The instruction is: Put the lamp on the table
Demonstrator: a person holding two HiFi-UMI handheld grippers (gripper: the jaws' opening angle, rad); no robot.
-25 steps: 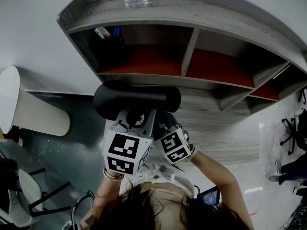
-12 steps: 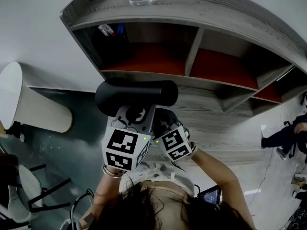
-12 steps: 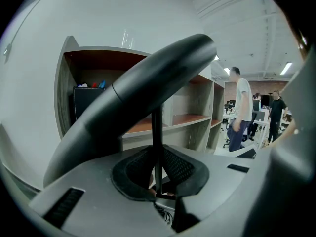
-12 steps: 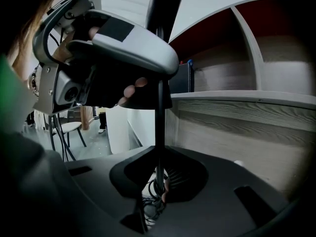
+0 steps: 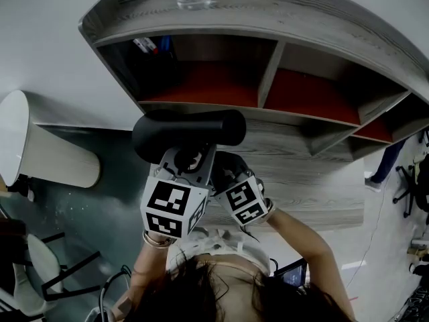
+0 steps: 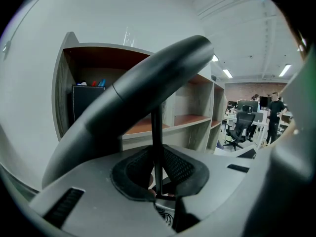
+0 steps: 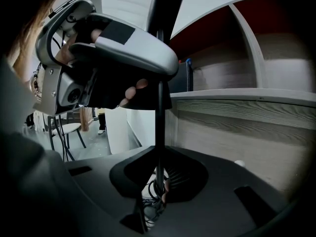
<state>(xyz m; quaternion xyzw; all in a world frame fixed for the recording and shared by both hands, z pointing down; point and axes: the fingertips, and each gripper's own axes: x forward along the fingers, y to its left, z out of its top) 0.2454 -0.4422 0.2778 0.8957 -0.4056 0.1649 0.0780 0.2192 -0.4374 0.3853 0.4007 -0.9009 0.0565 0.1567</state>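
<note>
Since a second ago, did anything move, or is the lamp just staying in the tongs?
Almost nothing moved. The left tongs and right tongs still pinch the lamp by its thin stem, in the same spot before the shelf. Only a person far off on the right has walked along.

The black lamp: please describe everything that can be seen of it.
The black lamp has a matte, tube-shaped head atop a thin, dark, upright stem. The left tool and right tool both clamp the stem. It is held before the grey wooden shelf unit; its base is out of view.
</note>
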